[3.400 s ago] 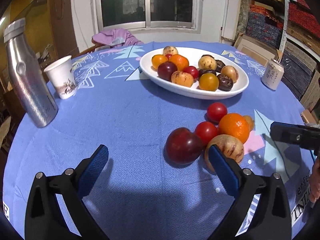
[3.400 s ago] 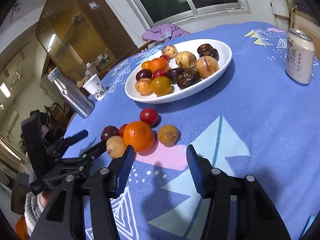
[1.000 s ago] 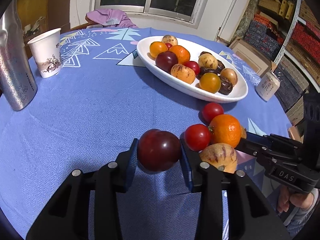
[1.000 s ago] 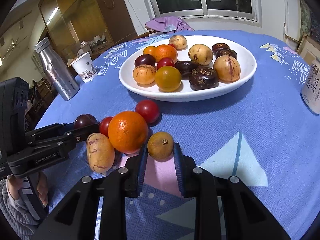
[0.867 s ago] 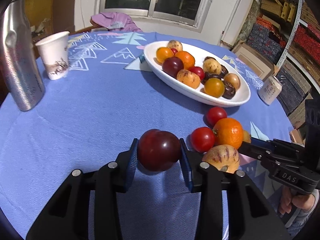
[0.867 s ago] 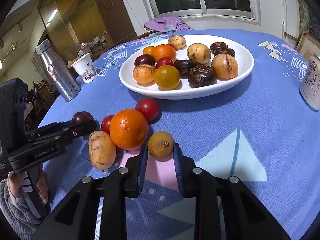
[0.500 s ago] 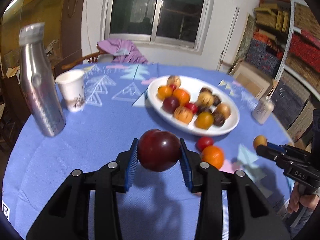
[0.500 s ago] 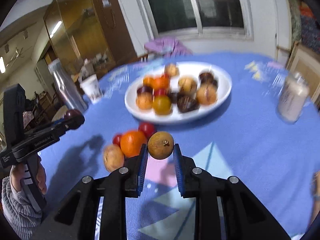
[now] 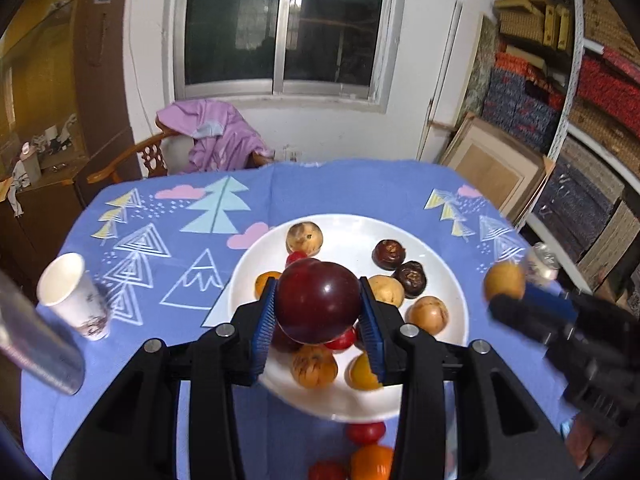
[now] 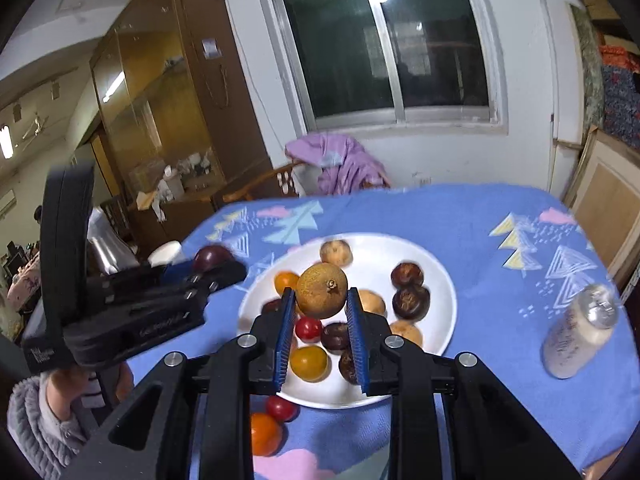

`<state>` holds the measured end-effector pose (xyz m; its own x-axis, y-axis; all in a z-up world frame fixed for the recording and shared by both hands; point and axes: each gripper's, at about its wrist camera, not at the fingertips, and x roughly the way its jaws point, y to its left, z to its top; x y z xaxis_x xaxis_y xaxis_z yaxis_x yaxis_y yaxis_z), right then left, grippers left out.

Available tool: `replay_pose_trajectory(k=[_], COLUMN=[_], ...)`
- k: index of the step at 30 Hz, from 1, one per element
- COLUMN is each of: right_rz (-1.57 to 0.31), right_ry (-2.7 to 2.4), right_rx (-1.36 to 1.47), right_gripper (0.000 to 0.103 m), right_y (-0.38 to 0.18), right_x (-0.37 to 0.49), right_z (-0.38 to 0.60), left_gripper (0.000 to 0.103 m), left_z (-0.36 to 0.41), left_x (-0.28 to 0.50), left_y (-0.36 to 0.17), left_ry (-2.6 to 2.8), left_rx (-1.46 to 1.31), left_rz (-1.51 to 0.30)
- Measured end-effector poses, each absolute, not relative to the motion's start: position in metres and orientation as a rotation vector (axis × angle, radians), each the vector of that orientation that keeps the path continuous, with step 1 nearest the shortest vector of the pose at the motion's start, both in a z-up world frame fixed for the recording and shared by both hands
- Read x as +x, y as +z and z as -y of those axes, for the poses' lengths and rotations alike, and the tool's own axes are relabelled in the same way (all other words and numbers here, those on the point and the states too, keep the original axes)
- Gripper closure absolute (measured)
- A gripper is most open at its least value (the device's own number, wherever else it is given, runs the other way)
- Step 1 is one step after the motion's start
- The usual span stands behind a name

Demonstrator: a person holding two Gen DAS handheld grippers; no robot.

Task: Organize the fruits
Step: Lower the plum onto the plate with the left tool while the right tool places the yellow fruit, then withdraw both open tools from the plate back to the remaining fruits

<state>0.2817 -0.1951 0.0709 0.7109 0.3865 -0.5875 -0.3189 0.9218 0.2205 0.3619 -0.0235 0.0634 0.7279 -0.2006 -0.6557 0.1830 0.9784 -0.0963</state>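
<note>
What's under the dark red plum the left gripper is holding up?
The plum hangs over the white plate. A red tomato and a speckled tan fruit show below it; fruit directly behind it is mostly hidden.

The plum is smooth and glossy; the brown fruit looks matt and rough. The plate is glossy white, the tablecloth printed matt cloth, the bottle brushed metal.

The dark plum blocks the middle of the white plate, hiding most of the fruit behind it. Left edge, the steel bottle is a blurred streak, cut off by the frame. Over in the right wrist view the can smears too, its label unreadable.
</note>
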Motion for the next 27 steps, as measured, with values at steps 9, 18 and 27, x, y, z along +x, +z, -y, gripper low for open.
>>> replay_pose_trajectory(k=[9, 18, 27], right_rz=[-0.814, -0.818, -0.731], right_ry=[0.359, 0.362, 0.374], right_rx=[0.080, 0.052, 0.102], right_gripper=[0.077, 0.076, 0.059], right_y=[0.002, -0.003, 0.033], right_x=[0.323, 0.325, 0.308], right_z=[0.194, 0.187, 0.197], left_gripper=[0.064, 0.055, 0.041], left_z=[0.055, 0.078, 0.047], left_x=[0.449, 0.463, 0.420], left_y=[-0.002, -0.007, 0.035], left_ry=[-0.218, -0.245, -0.219], left_rx=[-0.052, -0.020, -0.020], left_rz=[-0.866, -0.860, -0.786])
